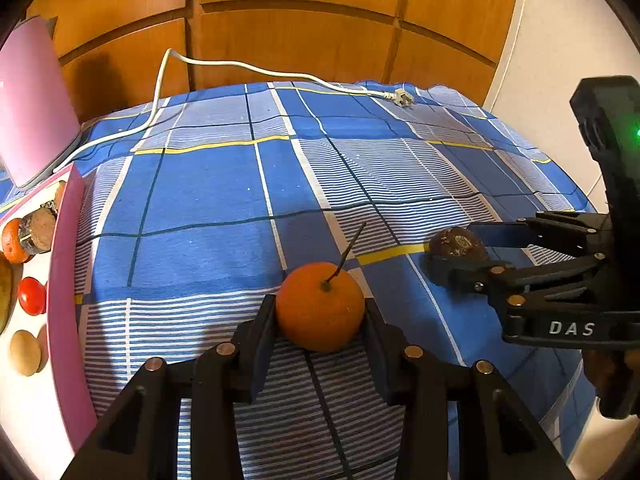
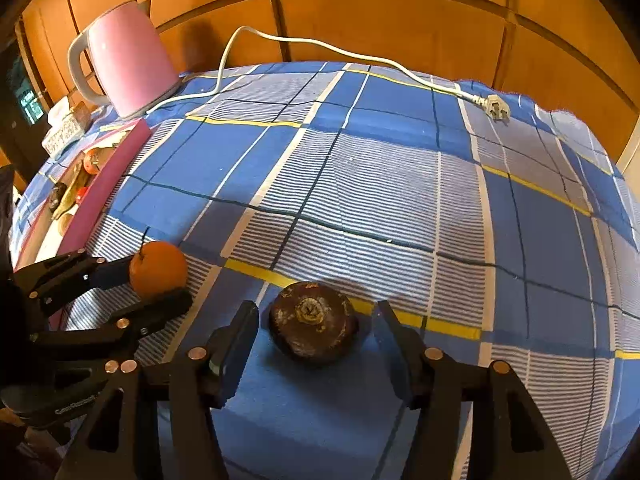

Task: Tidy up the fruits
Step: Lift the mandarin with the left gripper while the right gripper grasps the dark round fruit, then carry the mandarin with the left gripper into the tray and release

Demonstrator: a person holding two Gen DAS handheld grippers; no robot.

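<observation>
An orange (image 1: 320, 306) with a thin dark stem rests on the blue plaid cloth, and my left gripper (image 1: 319, 320) is shut on it, both pads pressing its sides. The right wrist view shows the same orange (image 2: 158, 268) at the left, inside the left gripper (image 2: 154, 284). A dark brown round fruit (image 2: 312, 322) lies on the cloth between the fingers of my right gripper (image 2: 316, 332), which is open with a gap on each side. From the left wrist view that dark fruit (image 1: 458, 244) sits at the right between the right gripper's (image 1: 460, 254) fingers.
A pink-rimmed tray (image 1: 60, 280) (image 2: 108, 184) at the left holds several fruits, among them an orange (image 1: 12, 240) and a red tomato (image 1: 32, 296). Behind it stands a pink kettle (image 2: 128, 60); its white cable runs to a plug (image 2: 496, 108). Wooden panels back the table.
</observation>
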